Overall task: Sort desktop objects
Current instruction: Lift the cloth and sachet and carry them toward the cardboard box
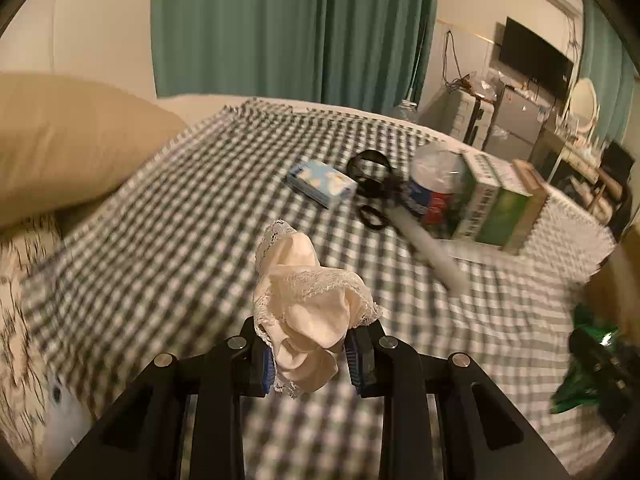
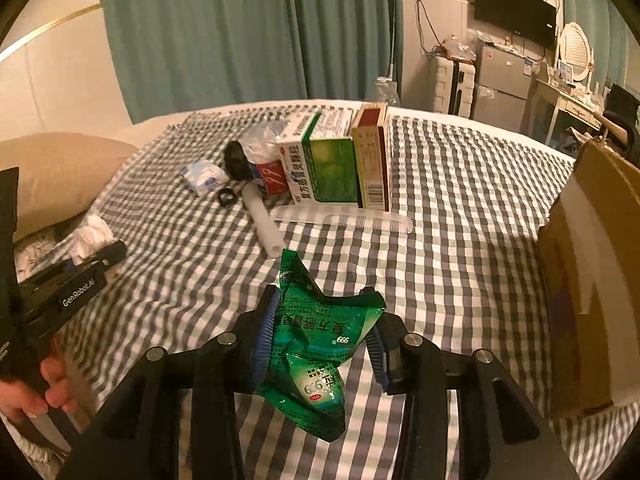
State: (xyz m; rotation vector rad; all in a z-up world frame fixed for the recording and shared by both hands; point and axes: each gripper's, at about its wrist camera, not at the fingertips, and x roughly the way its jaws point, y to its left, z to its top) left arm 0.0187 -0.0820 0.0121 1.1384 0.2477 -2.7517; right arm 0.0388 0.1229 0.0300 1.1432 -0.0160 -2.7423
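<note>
My left gripper is shut on a cream lace-trimmed cloth and holds it above the checked bedspread. It also shows at the left of the right wrist view. My right gripper is shut on a crumpled green medicine sachet, held above the spread. Farther back lie a small blue-white tissue pack, black scissors, a white tube, a clear comb, a cup with plastic wrap and green and tan medicine boxes.
A tan pillow lies at the left. An open cardboard box stands at the right edge of the bed. Green curtains, a TV, a fridge and a dressing table are behind.
</note>
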